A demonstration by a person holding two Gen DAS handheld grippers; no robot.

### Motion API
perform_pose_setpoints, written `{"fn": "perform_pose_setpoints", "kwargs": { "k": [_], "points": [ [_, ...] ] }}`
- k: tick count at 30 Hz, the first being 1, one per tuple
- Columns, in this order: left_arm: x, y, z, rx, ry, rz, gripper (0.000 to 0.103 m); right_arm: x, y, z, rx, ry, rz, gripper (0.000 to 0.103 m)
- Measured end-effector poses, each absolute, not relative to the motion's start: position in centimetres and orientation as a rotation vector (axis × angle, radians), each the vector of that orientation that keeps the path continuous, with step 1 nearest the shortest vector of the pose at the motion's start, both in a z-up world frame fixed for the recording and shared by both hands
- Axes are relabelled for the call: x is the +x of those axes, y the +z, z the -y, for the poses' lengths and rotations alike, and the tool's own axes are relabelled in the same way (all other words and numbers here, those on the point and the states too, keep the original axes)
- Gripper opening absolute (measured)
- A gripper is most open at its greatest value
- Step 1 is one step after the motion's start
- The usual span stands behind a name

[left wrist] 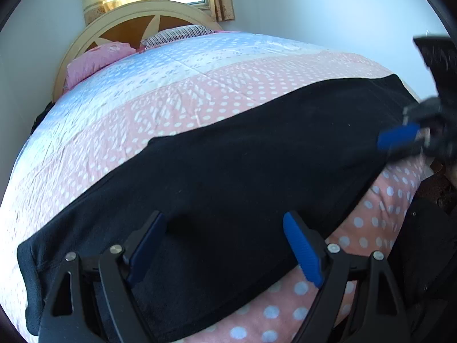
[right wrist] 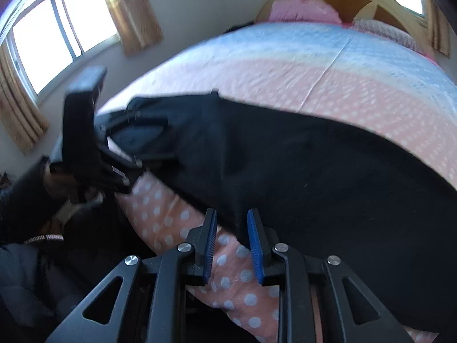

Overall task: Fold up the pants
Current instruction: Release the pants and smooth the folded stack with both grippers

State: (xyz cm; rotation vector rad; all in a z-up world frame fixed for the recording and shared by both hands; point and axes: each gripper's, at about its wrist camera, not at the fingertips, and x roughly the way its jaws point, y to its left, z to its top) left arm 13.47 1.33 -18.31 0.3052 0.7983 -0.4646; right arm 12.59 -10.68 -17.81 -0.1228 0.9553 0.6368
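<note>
**Black pants laid lengthwise along the near edge of a polka-dot bed**

Black knit pants (left wrist: 228, 177) spread flat on a pink, white and pale-blue dotted quilt (left wrist: 160, 85), close to the near edge of the bed. Long axis, in the left wrist view, running from about 8 o'clock to 2 o'clock: one end with a stitched hem at lower left, the other end at upper right.

Left gripper (left wrist: 225, 245) hovering over the near part of the cloth, jaws spread wide, black fabric showing below the gap, blue pads (left wrist: 304, 253) not pressing on it. Right gripper (left wrist: 400, 138) blurred at 3 o'clock in that view, at the far right end of the pants.

From the right wrist view: right gripper (right wrist: 230, 241) at 6 o'clock, jaws drawn close but with a gap left, one blue ribbed pad (right wrist: 255, 250) at the pants' near edge. Whether the cloth is pinched: cannot tell. Left gripper (right wrist: 134, 140) at 9 o'clock, over the other end.

Cream arched headboard (left wrist: 134, 14) and pink pillow (left wrist: 94, 58) at 11 o'clock, well apart from the pants.
</note>
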Motion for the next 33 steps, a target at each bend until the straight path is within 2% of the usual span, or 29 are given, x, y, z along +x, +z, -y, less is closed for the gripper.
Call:
{"fn": "perform_pose_setpoints", "kwargs": {
  "k": [6, 12, 16, 19, 21, 27, 31, 33],
  "points": [
    [13.6, -16.8, -6.0, 0.22, -0.363, -0.763, 0.087, 12.2, -16.2, 9.2, -0.114, 0.701, -0.876, 0.026],
    [14.3, -16.7, -9.4, 0.148, -0.281, -0.756, 0.087, 13.3, -18.3, 4.7, -0.277, 0.684, -0.919, 0.026],
    [14.2, -17.0, -9.6, 0.178, -0.248, -0.74, 0.096, 13.6, -18.5, 4.5, -0.27, 0.66, -0.916, 0.025],
    [15.0, -17.4, -10.3, 0.182, -0.236, -0.753, 0.096, 13.4, -18.3, 4.5, -0.248, 0.682, -0.945, 0.007],
    [15.2, -17.6, -10.4, 0.19, -0.22, -0.758, 0.096, 13.1, -18.3, 4.0, -0.267, 0.699, -0.959, 0.006],
    [15.1, -18.1, -10.9, 0.201, -0.196, -0.783, 0.096, 13.3, -18.1, 3.5, -0.311, 0.708, -0.965, 0.006],
    [15.2, -18.3, -11.6, 0.217, -0.181, -0.793, 0.096, 14.4, -16.7, 4.2, -0.266, 0.703, -0.958, 0.016],
    [15.3, -18.4, -12.2, 0.196, -0.172, -0.8, 0.096, 15.2, -15.6, 4.7, -0.223, 0.711, -0.944, 0.016]
  ]
}}
